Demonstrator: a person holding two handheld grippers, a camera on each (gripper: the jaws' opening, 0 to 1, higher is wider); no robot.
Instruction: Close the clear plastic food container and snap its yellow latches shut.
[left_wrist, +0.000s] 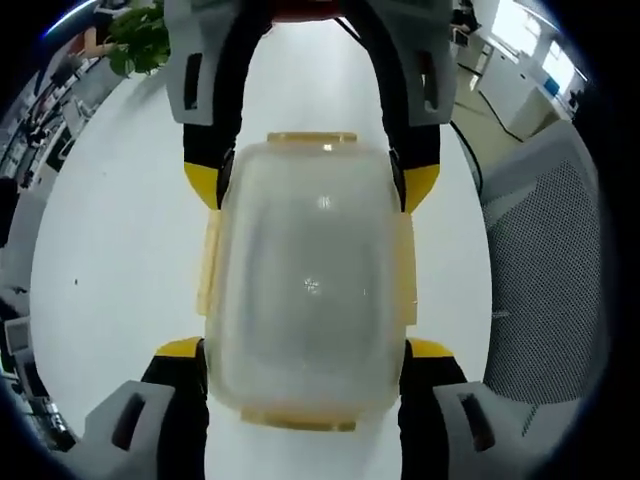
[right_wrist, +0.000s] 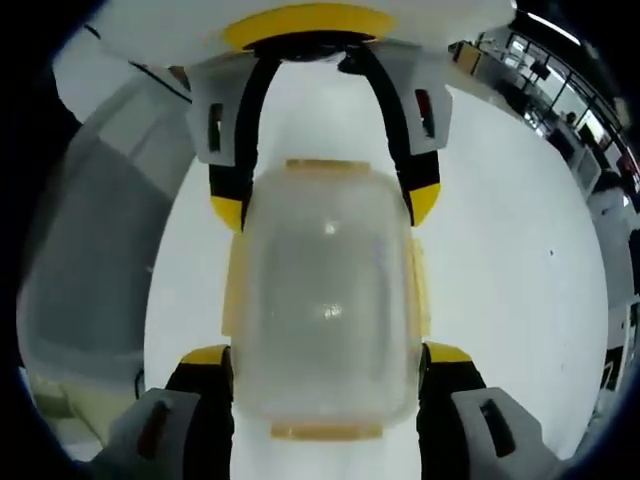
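The clear plastic food container (left_wrist: 310, 290) lies on a white table (left_wrist: 110, 250), with yellow latches (left_wrist: 209, 270) along its long sides and at both ends. My left gripper (left_wrist: 305, 350) rises from the bottom of the left gripper view, its yellow-tipped jaws clamping the near end of the box. From the top, my right gripper (left_wrist: 312, 185) clamps the far end. In the right gripper view the same container (right_wrist: 325, 300) sits between the right gripper (right_wrist: 325, 355) below and the left gripper (right_wrist: 325, 205) above. Whether the latches are snapped down cannot be made out.
A grey mesh chair (left_wrist: 550, 270) stands off the table's right side, and the same chair (right_wrist: 90, 260) is at the left of the right gripper view. A green plant (left_wrist: 140, 40) and office desks lie beyond the table.
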